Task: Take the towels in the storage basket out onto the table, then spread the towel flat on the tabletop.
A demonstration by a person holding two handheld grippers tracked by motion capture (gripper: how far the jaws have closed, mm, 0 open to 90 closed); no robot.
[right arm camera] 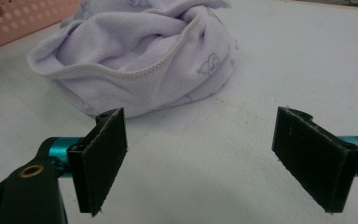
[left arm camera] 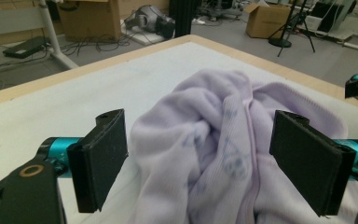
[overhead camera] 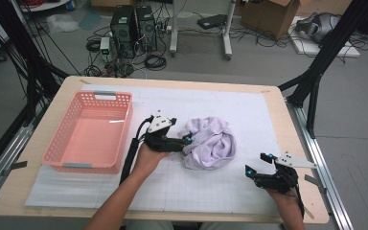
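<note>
The lilac garment [overhead camera: 208, 143] looked soft and floppy; its stitched hem [right arm camera: 135, 71] seemed the surest hold. Both claws gaped: the left claw [left arm camera: 200, 163] straddled it unclenched, the right claw [right arm camera: 200, 163] empty.

Soft lilac fleecy cloth [overhead camera: 209, 143], pink perforated plastic basket [overhead camera: 90, 158], matt wood table [overhead camera: 48, 115] w/ white mat

The left gripper [overhead camera: 188, 139] seemingly touches the lilac cloth [overhead camera: 210, 143] beside the pink basket [overhead camera: 88, 132].
</note>
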